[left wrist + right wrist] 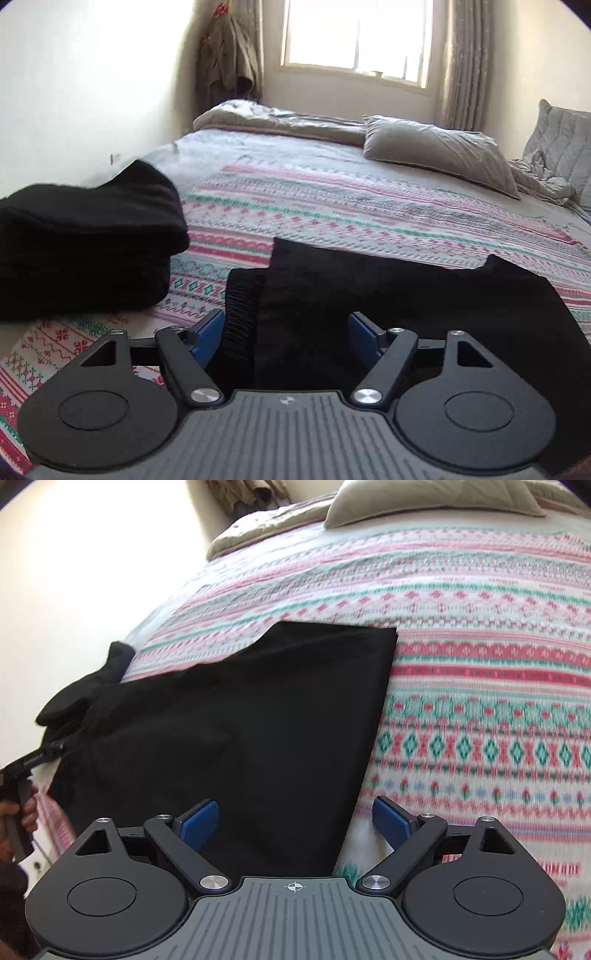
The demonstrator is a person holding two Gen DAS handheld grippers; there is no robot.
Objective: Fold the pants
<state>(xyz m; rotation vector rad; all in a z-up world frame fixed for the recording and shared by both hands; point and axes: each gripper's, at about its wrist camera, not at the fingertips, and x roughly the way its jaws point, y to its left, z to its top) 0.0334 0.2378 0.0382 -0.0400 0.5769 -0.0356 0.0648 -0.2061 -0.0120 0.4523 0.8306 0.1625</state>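
my left gripper (286,332) has its jaws spread wide, pressing on nothing; the blue pads (207,338) sit to either side of the black pants (369,314), over the gathered waistband end (238,332), and i can't tell whether a pad brushes the cloth. my right gripper (295,818) is just as wide apart and holds nothing: its left pad is over the pants (240,720), its right pad (389,821) over bare bedspread (480,701), with the straight edge of the cloth running between them.

the pants lie flat on the patterned bedspread (332,206), folded into a broad dark panel. in the right wrist view the panel reaches up to a square corner, and at the far left a hand (18,812) grips the other tool's handle. to the left of the pants, in the left wrist view, sits a stack of folded black clothes (85,236), near but apart. farther up the bed are a beige pillow (439,151), a rumpled blanket (280,120) and a bright window (358,37).
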